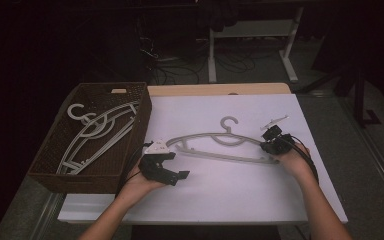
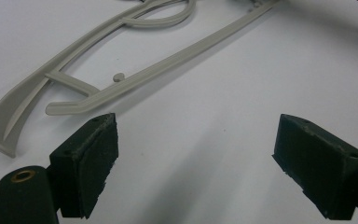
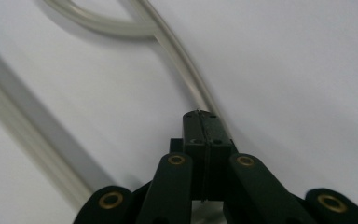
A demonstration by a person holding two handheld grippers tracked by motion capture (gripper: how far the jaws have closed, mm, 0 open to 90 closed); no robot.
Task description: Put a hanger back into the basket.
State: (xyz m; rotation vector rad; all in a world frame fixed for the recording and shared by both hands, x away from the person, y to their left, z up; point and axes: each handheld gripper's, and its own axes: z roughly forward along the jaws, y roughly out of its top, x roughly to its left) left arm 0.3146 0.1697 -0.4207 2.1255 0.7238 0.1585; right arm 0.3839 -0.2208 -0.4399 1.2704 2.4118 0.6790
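From the high view: a grey plastic clothes hanger point(image 1: 220, 142) flat on the white surface point(image 1: 230, 195), hook pointing away from the person, roughly mid-surface. Left hand-held gripper point(image 1: 172, 167) near the hanger's left end, just short of it, jaws spread wide with nothing between them, resting low over the surface. Right hand-held gripper point(image 1: 275, 142) at the hanger's right end, right on the shoulder tip. At the surface's left edge, a dark brown woven basket point(image 1: 55, 172) with several more grey hangers point(image 1: 97, 132) lying inside, well apart from the one on the surface. Beyond the far edge, a dim floor with cables and a white frame stand. From the left gripper view: both black padded fingers point(image 2: 91, 163) standing far apart over bare white surface, gap empty; the hanger point(image 2: 135, 79) just ahead of the left pad, its curved shoulder end and lower bar close by but not touching either pad. From the right gripper view: jaws pressed fully together, pads meeting along a thin seam, right hand-held gripper point(image 3: 201, 128) tip lying against the hanger's thin arm point(image 3: 182, 56), which runs away from the tip to a curved loop; whether any plastic sits pinched in the seam cannot be told; a broader blurred bar of the hanger crossing at the left.
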